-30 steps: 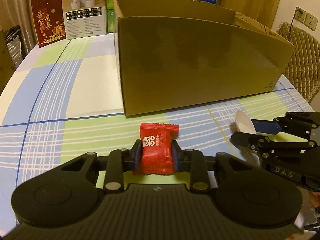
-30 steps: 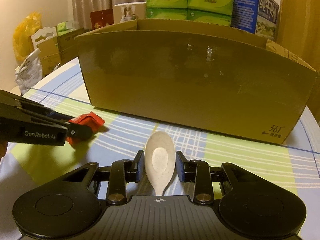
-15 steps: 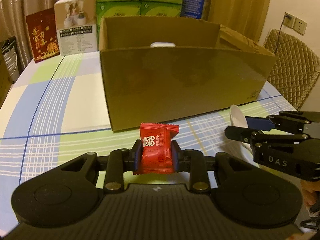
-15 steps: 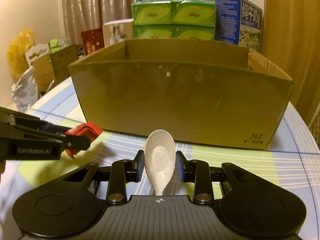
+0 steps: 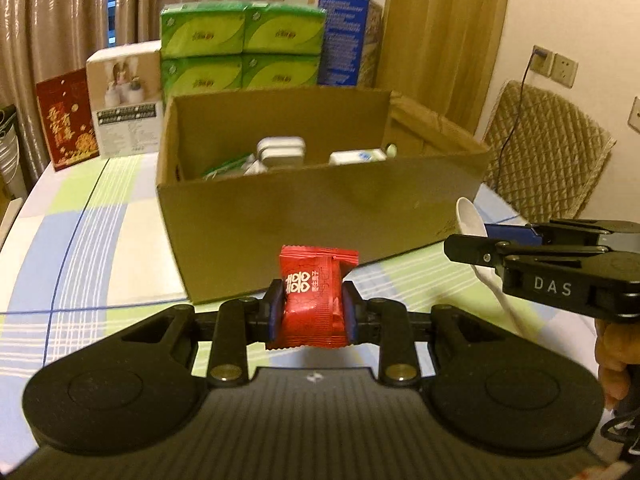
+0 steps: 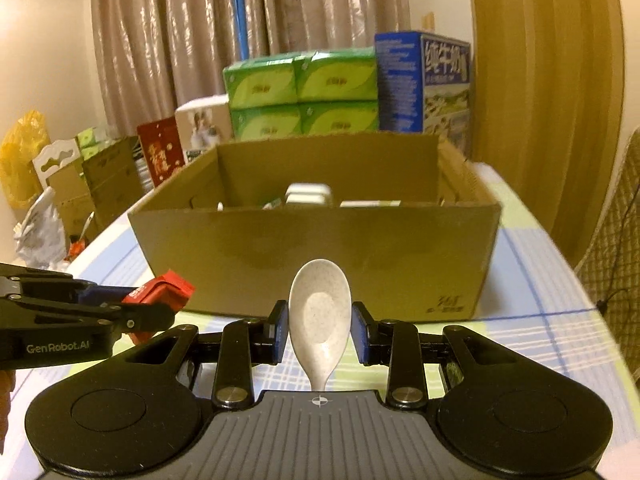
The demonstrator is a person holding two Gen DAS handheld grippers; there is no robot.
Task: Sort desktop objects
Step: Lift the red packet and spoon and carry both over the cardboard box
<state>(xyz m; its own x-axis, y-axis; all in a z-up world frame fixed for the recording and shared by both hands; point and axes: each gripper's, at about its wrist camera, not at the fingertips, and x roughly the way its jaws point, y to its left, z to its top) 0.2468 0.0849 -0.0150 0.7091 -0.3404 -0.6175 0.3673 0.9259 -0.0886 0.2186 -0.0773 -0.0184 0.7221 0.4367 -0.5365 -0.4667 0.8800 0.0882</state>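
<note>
Candy, a red wrapped piece, sits low in the middle of the left wrist view, clamped between the pads of the left gripper. In the right wrist view the right gripper is closed on a pale spoon, bowl up, at centre frame. Both hang in front of the open cardboard box, likely raised to clear its near wall. White items already lie inside.
</note>
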